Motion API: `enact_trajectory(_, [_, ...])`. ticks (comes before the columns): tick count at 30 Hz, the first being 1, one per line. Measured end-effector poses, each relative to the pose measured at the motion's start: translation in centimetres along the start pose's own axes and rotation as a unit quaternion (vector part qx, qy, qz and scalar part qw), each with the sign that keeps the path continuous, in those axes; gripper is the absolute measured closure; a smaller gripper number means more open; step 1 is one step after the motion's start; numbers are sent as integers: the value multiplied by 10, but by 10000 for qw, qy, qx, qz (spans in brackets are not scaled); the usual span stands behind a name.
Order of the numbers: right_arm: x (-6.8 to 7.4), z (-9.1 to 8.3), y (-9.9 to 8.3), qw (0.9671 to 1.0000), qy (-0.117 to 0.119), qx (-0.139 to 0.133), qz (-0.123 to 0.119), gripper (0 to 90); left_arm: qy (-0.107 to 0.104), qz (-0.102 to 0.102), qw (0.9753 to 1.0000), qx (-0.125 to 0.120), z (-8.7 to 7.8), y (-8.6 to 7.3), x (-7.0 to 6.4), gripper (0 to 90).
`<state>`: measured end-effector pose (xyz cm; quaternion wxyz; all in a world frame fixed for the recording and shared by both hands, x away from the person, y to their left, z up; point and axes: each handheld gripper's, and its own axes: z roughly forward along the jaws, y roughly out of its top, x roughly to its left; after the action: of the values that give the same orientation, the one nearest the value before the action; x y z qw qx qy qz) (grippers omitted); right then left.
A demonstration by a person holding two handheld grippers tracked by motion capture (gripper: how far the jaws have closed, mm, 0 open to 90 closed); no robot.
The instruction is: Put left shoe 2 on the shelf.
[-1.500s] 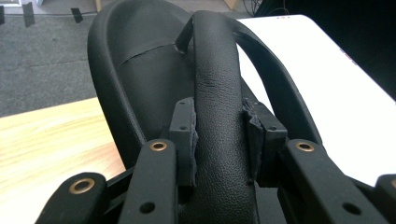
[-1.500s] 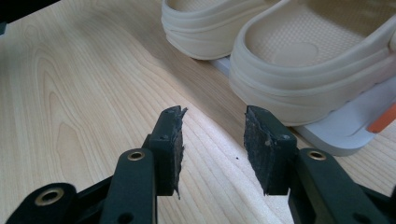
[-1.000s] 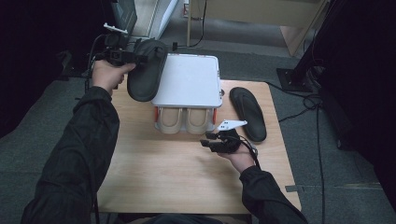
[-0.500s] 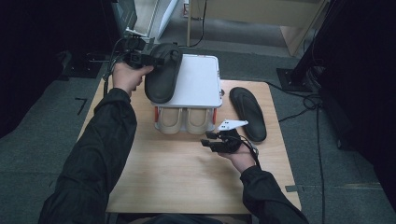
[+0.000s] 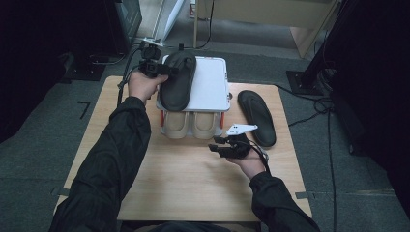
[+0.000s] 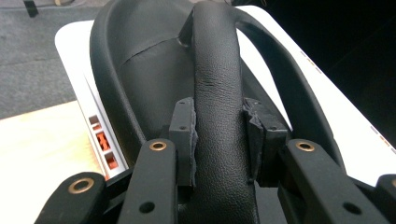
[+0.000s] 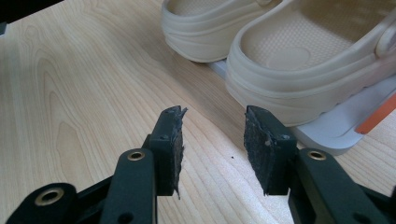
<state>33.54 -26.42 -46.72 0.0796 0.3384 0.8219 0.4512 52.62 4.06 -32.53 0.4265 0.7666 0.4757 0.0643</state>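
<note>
Over the white shoe rack's top shelf, the left gripper held a black slipper by its strap, jaws clamped on it. Its mate lay on the table to the right. Beige clogs sat on the lower tier. Near them the right gripper hovered with jaws apart. A one-sided strap hold could let the slipper swing and slide off the rack's left edge.
</note>
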Motion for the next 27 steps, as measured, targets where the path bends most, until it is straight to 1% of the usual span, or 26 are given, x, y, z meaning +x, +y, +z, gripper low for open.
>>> enact_trajectory(1, [0,0,0,10000,-3,2,2,578,38,32,10000,35,0,-1,1,670])
enact_trajectory(2, [0,0,0,10000,-3,1,3,578,-6,70,10000,-5,-1,-2,2,660])
enact_trajectory(3, [0,0,0,10000,-2,2,0,578,-70,64,9999,-31,-2,-2,2,633])
enact_trajectory(5, [0,0,0,10000,-2,0,-2,578,-151,32,9999,18,-6,-2,4,549])
enact_trajectory(6, [0,0,0,10000,-7,-2,-1,578,-126,78,9999,23,-9,-2,4,538])
enact_trajectory(8, [-1,0,0,10000,-20,16,-3,578,-16,242,9997,33,-16,-4,4,539])
enact_trajectory(10, [-1,-1,0,10000,-29,-10,8,578,69,360,9993,22,-25,-7,6,543])
enact_trajectory(12, [-2,-3,0,10000,-38,-38,-1,578,8,403,9992,-36,-34,-10,9,549])
enact_trajectory(16, [-4,-4,0,9999,-68,-67,61,578,10,524,9986,-102,-46,-17,10,574])
enact_trajectory(17, [-4,-4,0,9999,-70,-67,72,578,-11,531,9985,-101,-48,-18,11,574])
enact_trajectory(19, [-4,-4,0,9999,-80,-70,55,578,46,578,9983,-106,-51,-22,11,584])
enact_trajectory(22, [-4,-4,0,9999,-85,-65,45,578,120,645,9978,-8,-53,-29,14,609])
enact_trajectory(24, [-3,-5,0,9999,-85,-77,52,578,147,631,9979,-15,-53,-35,17,619])
enact_trajectory(25, [-4,-5,0,9999,-89,-74,49,578,129,586,9982,-21,-54,-38,18,622])
enact_trajectory(27, [-4,-4,0,9999,-89,-60,59,577,123,562,9983,-6,-54,-43,21,631])
